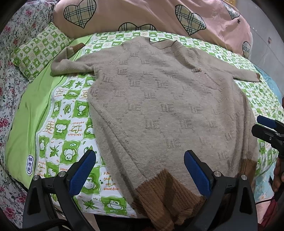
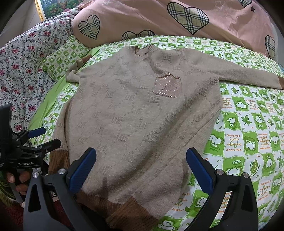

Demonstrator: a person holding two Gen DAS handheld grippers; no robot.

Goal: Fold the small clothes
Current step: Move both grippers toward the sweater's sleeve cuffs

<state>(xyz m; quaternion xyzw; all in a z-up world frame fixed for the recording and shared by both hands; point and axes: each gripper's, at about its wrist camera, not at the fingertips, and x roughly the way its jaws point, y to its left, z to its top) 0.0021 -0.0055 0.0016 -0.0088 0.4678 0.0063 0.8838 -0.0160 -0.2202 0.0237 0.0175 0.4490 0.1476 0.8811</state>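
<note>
While the left wrist view catches the beige sweater (image 1: 159,99) mostly from its left half, with the folded-over left sleeve (image 1: 67,65) and the small green checked pillow (image 1: 39,53) beside it, the right wrist view alone shows the sparkly chest pocket (image 2: 166,87) clearly and the long right sleeve (image 2: 239,72) stretched out across the green checked bedsheet (image 2: 248,124). Only the right view also shows the person's fingers (image 2: 21,179) wrapped round the handle of the left tool (image 2: 41,137).

Spread flat and face up on the bed, the sweater has its collar toward the pink heart-print quilt (image 1: 142,14) and its brown ribbed hem (image 1: 159,195) nearest the cameras. The left tool (image 1: 140,170) hangs over the hem's left corner, its jaws spread wide and gripping nothing; the hem lies below and between the blue pads (image 1: 81,174). The right tool (image 2: 141,170) hovers above the lower right part of the sweater, likewise wide open and empty, its right pad over the bedsheet just past the sweater's edge.
</note>
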